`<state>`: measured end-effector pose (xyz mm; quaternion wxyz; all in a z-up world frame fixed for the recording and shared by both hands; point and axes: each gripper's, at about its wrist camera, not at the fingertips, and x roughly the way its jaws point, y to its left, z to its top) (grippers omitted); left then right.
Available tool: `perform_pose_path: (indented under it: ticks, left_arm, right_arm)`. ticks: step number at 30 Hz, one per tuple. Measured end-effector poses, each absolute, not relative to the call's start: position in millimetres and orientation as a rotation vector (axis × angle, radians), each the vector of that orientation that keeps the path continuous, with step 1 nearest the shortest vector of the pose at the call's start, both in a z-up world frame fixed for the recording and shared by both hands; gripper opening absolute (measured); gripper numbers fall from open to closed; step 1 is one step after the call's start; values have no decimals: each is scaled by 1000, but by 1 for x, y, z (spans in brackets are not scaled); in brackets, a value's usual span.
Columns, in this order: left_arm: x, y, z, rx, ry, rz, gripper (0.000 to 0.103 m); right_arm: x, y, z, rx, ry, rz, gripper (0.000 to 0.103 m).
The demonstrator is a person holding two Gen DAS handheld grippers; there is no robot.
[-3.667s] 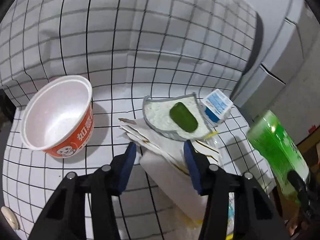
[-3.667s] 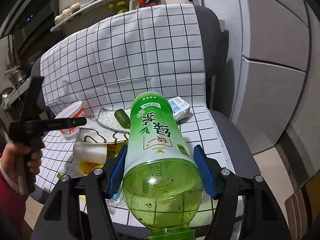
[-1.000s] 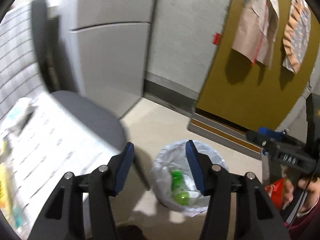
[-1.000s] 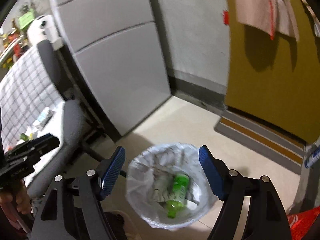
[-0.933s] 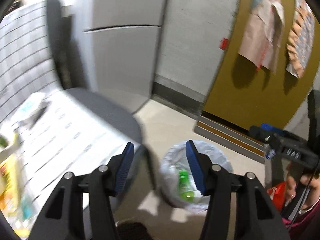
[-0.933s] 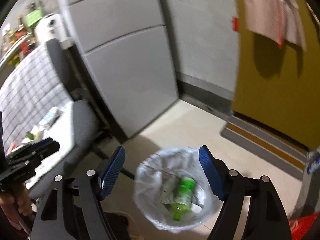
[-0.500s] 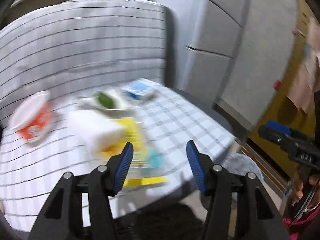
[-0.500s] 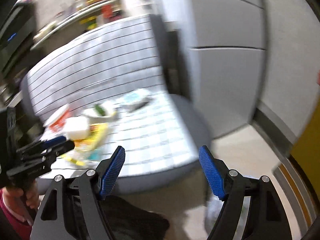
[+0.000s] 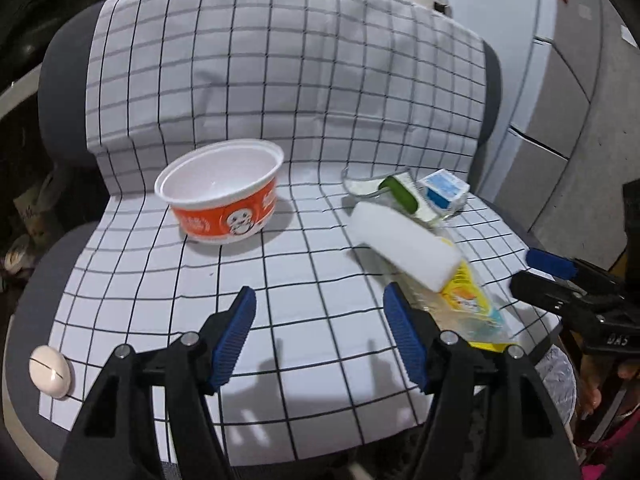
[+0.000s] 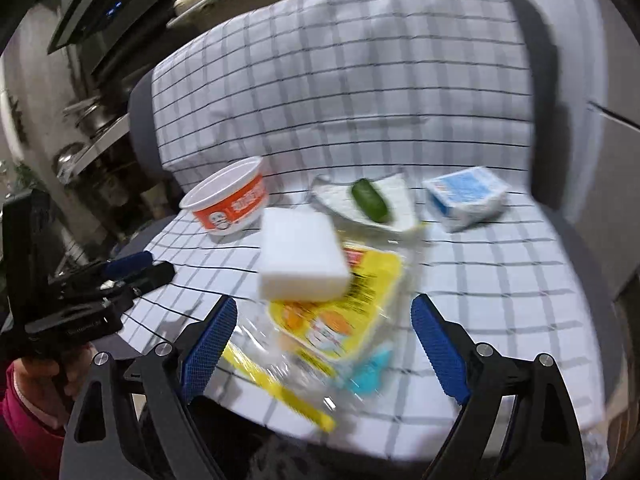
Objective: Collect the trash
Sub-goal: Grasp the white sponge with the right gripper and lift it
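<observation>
Left wrist: empty grippers [image 9: 320,332]; trash

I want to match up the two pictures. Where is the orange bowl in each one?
Left wrist view: the orange bowl stands left of the middle, on the checked cloth, above the open jaws.
Right wrist view: the orange bowl is left of the middle, farther back.
Shared landmark: the white foam block lies to the bowl's right in both.

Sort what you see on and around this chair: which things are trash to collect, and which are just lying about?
Trash to collect: orange noodle bowl, white foam block, yellow wrapper, blue-and-white carton, green piece on a wrapper.

Lying about: checked cloth, white knob.
</observation>
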<state>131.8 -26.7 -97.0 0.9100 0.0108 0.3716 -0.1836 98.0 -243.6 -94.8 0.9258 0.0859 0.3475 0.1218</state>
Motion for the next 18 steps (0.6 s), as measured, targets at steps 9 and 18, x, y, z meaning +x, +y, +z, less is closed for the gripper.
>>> perform_pose_path:
  ticks: [9, 18]
  left_arm:
    - [150, -26, -115, 15, 799, -354, 64]
    - [141, -26, -112, 4, 805, -368, 64]
  right_arm:
    - [153, -228, -119, 205, 785, 288, 88]
    - [145, -221, -111, 189, 768, 330, 63]
